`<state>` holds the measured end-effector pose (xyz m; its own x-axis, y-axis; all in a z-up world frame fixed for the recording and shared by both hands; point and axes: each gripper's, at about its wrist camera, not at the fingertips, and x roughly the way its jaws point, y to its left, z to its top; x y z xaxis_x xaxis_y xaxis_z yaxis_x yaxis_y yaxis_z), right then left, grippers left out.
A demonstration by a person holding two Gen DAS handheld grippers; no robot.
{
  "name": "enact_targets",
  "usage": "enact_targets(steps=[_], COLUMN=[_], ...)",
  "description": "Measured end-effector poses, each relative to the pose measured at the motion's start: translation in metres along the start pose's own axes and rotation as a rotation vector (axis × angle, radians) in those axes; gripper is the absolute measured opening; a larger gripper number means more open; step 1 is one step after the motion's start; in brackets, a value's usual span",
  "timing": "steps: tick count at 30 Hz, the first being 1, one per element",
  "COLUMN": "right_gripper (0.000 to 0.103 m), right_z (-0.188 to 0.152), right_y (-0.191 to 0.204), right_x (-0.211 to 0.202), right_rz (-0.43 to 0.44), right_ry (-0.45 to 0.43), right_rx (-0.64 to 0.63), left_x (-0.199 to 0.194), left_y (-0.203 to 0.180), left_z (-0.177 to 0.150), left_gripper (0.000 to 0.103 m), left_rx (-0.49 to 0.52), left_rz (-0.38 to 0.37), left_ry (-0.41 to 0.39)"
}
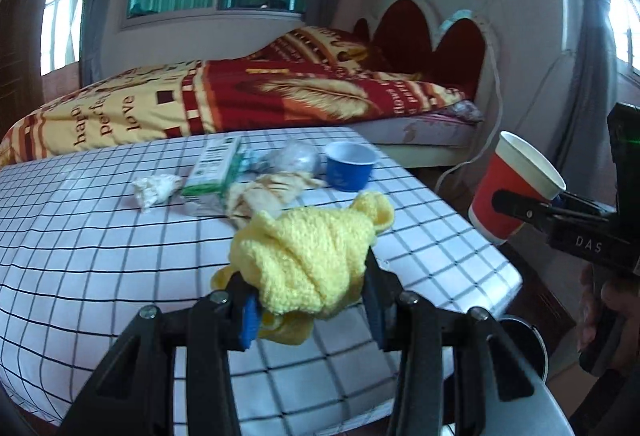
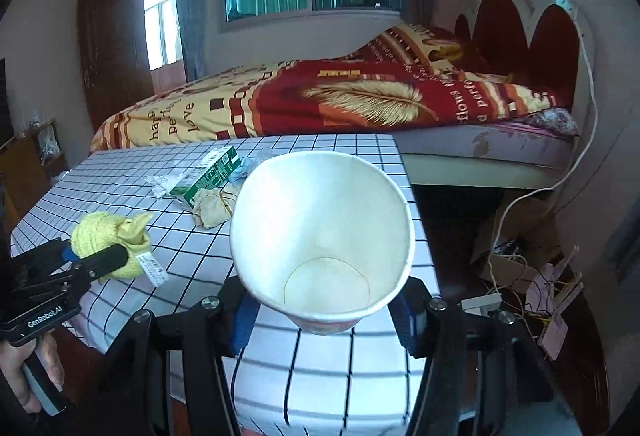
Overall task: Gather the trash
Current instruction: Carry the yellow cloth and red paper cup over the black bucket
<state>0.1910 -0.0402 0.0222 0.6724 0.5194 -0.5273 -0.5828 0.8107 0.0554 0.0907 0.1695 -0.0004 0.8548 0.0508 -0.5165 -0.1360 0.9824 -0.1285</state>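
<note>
My left gripper (image 1: 310, 306) is shut on a yellow knitted cloth (image 1: 308, 260) and holds it just above the checked table (image 1: 100, 268); the cloth also shows in the right wrist view (image 2: 108, 240). My right gripper (image 2: 326, 310) is shut on a red paper cup (image 2: 324, 228), empty and white inside, held past the table's right edge; the cup shows in the left wrist view (image 1: 514, 186). On the table lie a crumpled tissue (image 1: 154, 188), a green carton (image 1: 214, 168), a beige rag (image 1: 268, 196), a clear plastic wrap (image 1: 296, 158) and a blue cup (image 1: 350, 166).
A bed with a red and yellow quilt (image 1: 248, 96) stands behind the table. A round silver bin rim (image 1: 524, 336) shows below the table's right corner. Cardboard, cables and tags (image 2: 532, 276) lie on the floor to the right. A white cord (image 2: 588, 116) hangs by the headboard.
</note>
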Motion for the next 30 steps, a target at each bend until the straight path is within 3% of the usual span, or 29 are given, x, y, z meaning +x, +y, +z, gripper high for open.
enact_targets(steps=[9, 30], right_gripper=[0.059, 0.059], right_z=[-0.032, -0.113], right_y=[-0.046, -0.153], right_x=[-0.055, -0.118], right_rz=[-0.09, -0.235], right_ry=[-0.018, 0.023], right_rx=[0.047, 0.15], left_x=[0.001, 0.015], left_y=[-0.052, -0.171], left_z=[-0.009, -0.026], left_gripper=[0.044, 0.044], left_rx=[0.048, 0.199], left_rz=[-0.092, -0.271], left_ry=[0.005, 0.03])
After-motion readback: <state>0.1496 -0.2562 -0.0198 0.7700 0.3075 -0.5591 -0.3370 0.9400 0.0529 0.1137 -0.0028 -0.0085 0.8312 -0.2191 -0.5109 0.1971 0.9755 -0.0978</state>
